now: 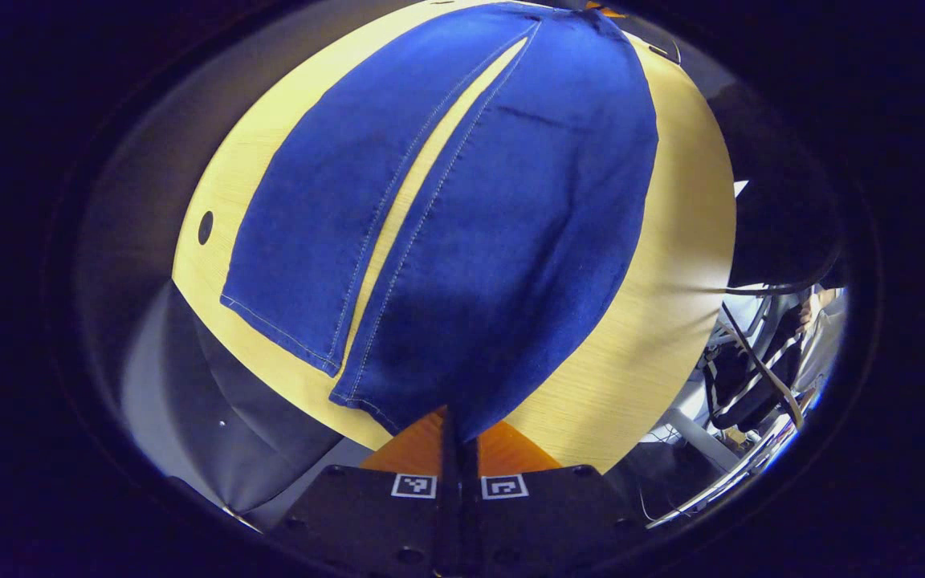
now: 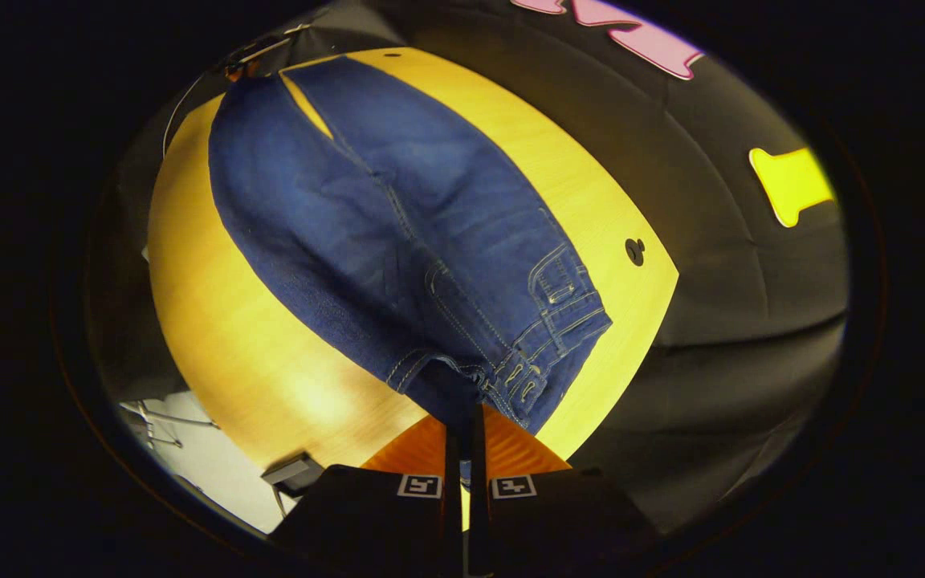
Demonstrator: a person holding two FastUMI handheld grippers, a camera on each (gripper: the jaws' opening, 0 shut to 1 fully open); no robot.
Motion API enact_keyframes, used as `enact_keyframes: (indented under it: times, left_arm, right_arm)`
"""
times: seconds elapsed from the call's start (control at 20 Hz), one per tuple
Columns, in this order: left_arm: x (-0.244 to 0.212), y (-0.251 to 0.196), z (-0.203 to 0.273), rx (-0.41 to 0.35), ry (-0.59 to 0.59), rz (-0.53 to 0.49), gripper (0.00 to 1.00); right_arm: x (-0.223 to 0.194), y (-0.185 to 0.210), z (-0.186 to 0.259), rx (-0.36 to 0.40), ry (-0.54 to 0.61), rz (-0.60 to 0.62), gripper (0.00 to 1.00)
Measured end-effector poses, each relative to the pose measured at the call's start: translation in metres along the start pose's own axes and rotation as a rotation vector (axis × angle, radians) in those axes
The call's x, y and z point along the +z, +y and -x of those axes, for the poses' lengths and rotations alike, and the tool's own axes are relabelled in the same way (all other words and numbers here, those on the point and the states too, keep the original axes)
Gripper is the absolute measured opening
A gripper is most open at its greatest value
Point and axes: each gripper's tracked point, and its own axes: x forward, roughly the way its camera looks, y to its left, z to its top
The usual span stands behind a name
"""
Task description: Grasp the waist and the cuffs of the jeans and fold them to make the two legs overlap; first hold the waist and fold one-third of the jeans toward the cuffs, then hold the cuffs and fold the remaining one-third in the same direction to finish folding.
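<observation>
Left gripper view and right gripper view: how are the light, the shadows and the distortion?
Left gripper view: the table bulges from the fisheye, with a dark shadow on the jeans near the fingers. Right gripper view: a bright glare patch on the table, and the jeans look curved.

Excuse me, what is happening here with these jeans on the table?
A person is folding a pair of blue jeans that lie spread on a wooden table, using two hand-held grippers. The left gripper is closed on the cuff end of one leg, and the right gripper is closed on the waist at the other end. The two legs lie side by side, with a narrow strip of table between them, so the first fold is not yet done.
</observation>
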Motion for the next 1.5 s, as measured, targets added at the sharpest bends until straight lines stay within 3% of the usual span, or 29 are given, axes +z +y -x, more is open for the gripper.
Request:
enact_keyframes:
  times: [0.1, 0.2, 0.35, 0.5, 0.75, 0.95, 1.25, 1.35, 1.45, 1.5]
  left_arm:
    - [0.006, 0.005, 0.016, -0.045, -0.017, 0.022, 0.02]
    - [0.017, 0.013, 0.031, -0.084, -0.057, 0.068, 0.06]
    - [0.035, 0.037, 0.051, -0.161, -0.142, 0.21, 0.06]
    - [0.047, 0.092, 0.064, -0.179, -0.218, 0.406, 0.06]
    - [0.05, 0.162, 0.005, -0.175, -0.117, 0.651, 0.06]
    - [0.066, 0.18, -0.052, -0.085, -0.052, 0.739, 0.06]
    - [0.078, 0.214, -0.053, 0.083, -0.083, 0.715, 0.11]
    - [0.067, 0.222, -0.059, 0.136, -0.047, 0.73, 0.33]
    - [0.067, 0.227, -0.06, 0.188, -0.059, 0.749, 0.58]
    - [0.065, 0.232, -0.056, 0.233, -0.081, 0.757, 0.7]
  right_arm:
    - [0.022, -0.014, 0.012, 0.039, -0.026, -0.056, 0.08]
    - [0.04, -0.02, 0.018, 0.106, -0.028, -0.124, 0.07]
    - [0.06, -0.051, 0.013, 0.152, 0.0, -0.181, 0.07]
    - [0.073, -0.088, -0.014, 0.153, 0.019, -0.32, 0.07]
    - [0.092, -0.137, -0.093, 0.099, 0.066, -0.484, 0.07]
    - [0.098, -0.14, -0.141, 0.027, 0.16, -0.436, 0.08]
    - [0.102, -0.149, -0.162, -0.03, 0.119, -0.536, 0.08]
    - [0.096, -0.15, -0.164, -0.051, 0.128, -0.544, 0.08]
    - [0.089, -0.15, -0.165, -0.088, 0.129, -0.541, 0.19]
    - [0.089, -0.151, -0.162, -0.097, 0.111, -0.544, 0.36]
